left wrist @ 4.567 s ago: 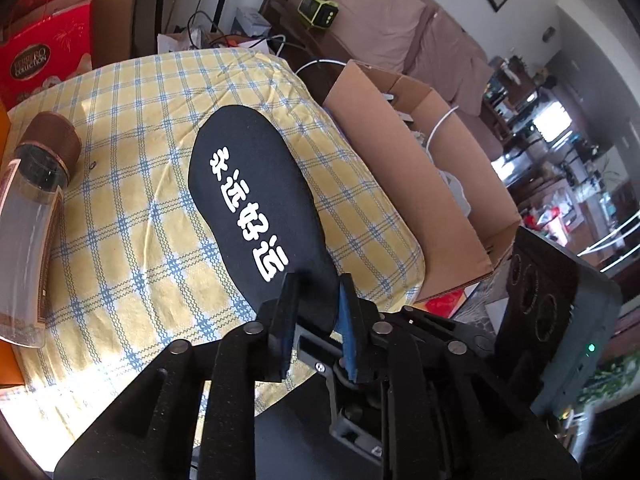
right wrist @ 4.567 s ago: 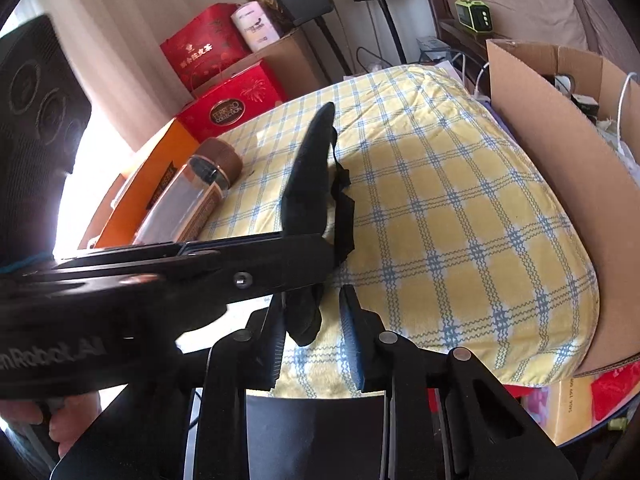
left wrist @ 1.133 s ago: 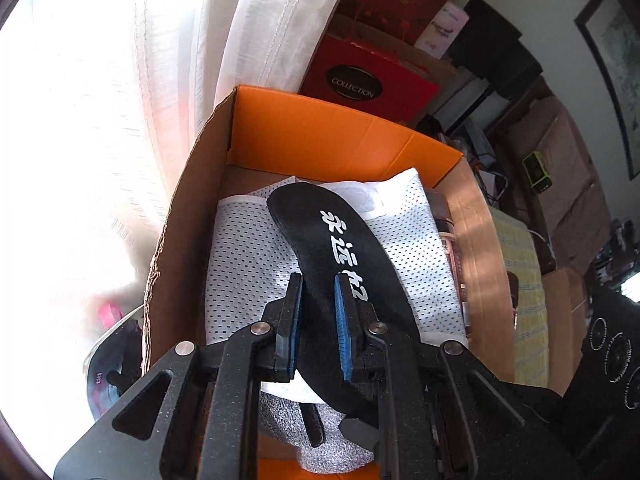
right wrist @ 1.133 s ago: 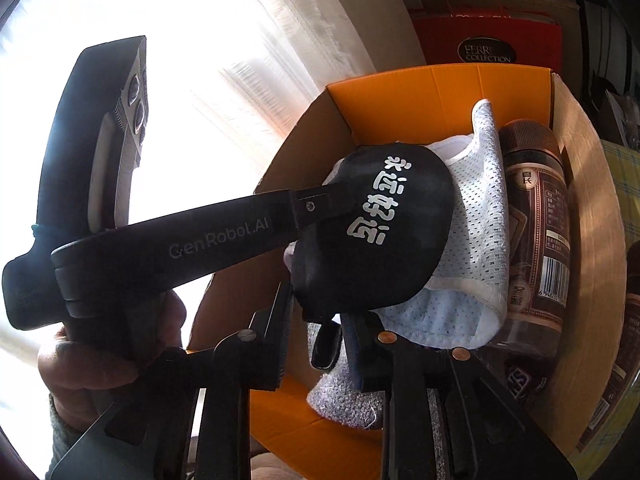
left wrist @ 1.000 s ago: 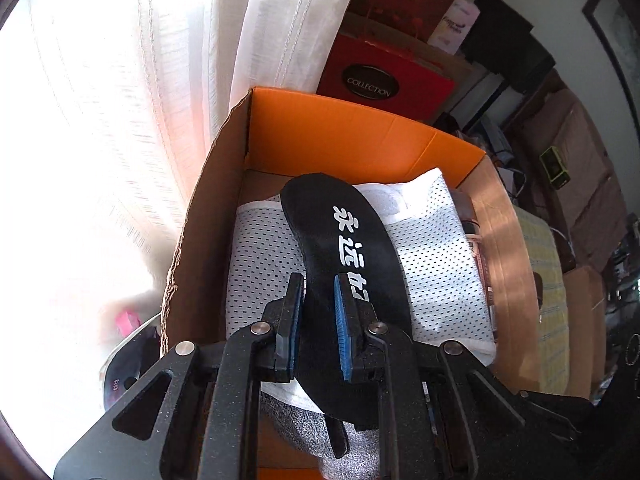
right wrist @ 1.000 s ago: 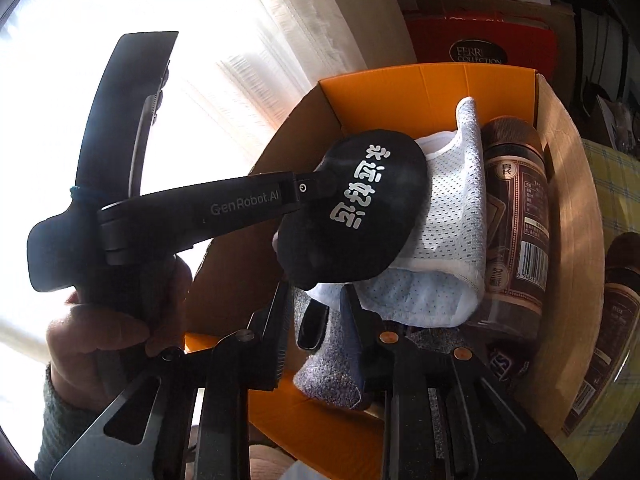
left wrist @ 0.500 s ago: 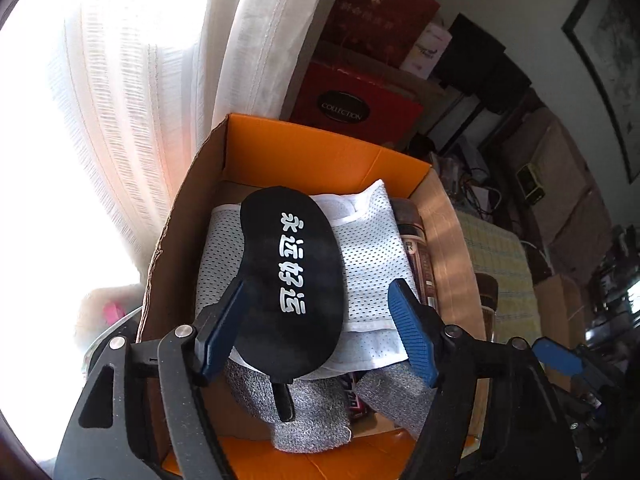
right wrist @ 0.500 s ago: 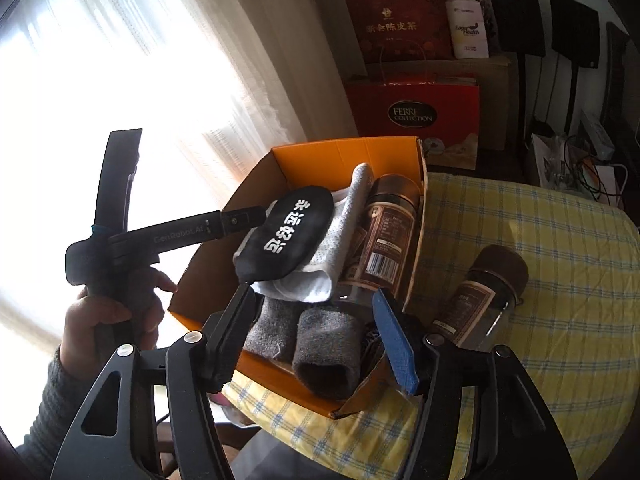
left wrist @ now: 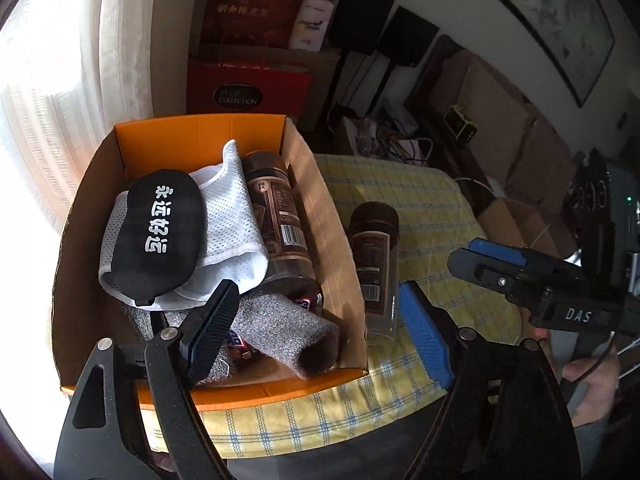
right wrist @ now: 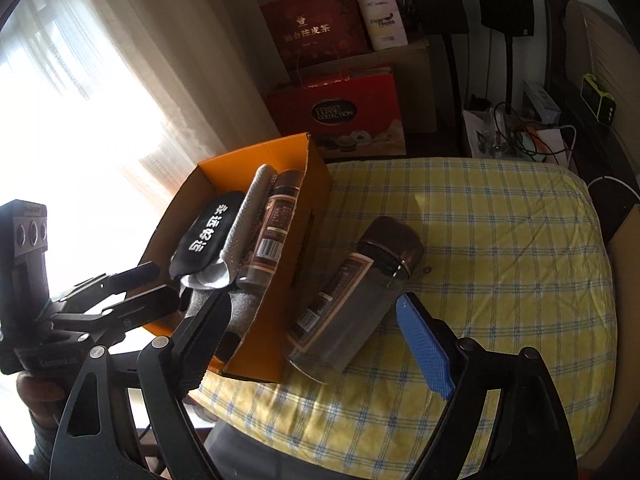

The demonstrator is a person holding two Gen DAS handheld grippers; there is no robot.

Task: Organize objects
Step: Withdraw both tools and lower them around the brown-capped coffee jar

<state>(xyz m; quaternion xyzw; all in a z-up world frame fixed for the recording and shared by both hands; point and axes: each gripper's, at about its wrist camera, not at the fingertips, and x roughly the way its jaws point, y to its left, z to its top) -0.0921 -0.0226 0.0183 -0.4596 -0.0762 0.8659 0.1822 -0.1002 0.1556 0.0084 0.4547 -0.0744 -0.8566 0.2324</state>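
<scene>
Checked table (right wrist: pixel 500 240) near left edge: jar (right wrist: pixel 356 296) lies beside orange box (right wrist: pixel 280 320), lid pointing away. Right claw (right wrist: pixel 320 340) gapes empty, nearest, straddling it; left claw (left wrist: pixel 316 328) also spread, empty.

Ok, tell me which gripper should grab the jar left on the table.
Right. The right gripper is open with the jar lying between its fingers; the left gripper is open over the box.

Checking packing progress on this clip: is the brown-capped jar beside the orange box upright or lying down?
Lying down. The jar rests on its side on the checked tablecloth, outside the orange box, against its wall, cap pointing away.
</scene>
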